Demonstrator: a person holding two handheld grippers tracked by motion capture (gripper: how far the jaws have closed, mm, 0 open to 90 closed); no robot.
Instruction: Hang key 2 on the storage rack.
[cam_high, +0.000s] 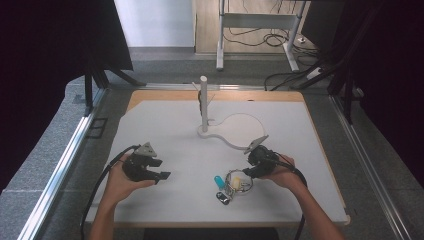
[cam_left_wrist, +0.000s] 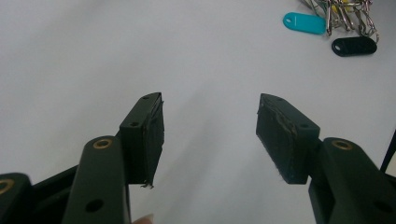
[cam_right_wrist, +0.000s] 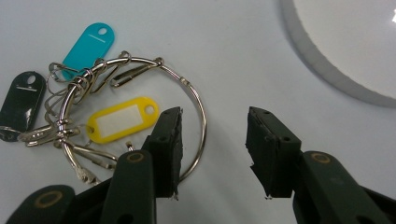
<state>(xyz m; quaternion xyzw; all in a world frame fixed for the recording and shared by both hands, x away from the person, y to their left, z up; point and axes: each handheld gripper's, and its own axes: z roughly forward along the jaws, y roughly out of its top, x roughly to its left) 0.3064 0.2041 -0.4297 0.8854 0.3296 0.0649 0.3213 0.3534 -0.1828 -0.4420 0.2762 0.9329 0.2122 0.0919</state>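
I bring my right tool (cam_right_wrist: 212, 151), jaws apart, astride the wire of the key ring (cam_right_wrist: 198, 102) lying on the white surface (cam_high: 165, 125); next comes clamping. My left tool (cam_left_wrist: 210, 135) waits open.

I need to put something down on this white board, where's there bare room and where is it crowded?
Bare board lies between the left gripper and the key ring, and along the far left, left of the white stand. It is crowded at the near right, where the right gripper sits over the key ring and its tags.
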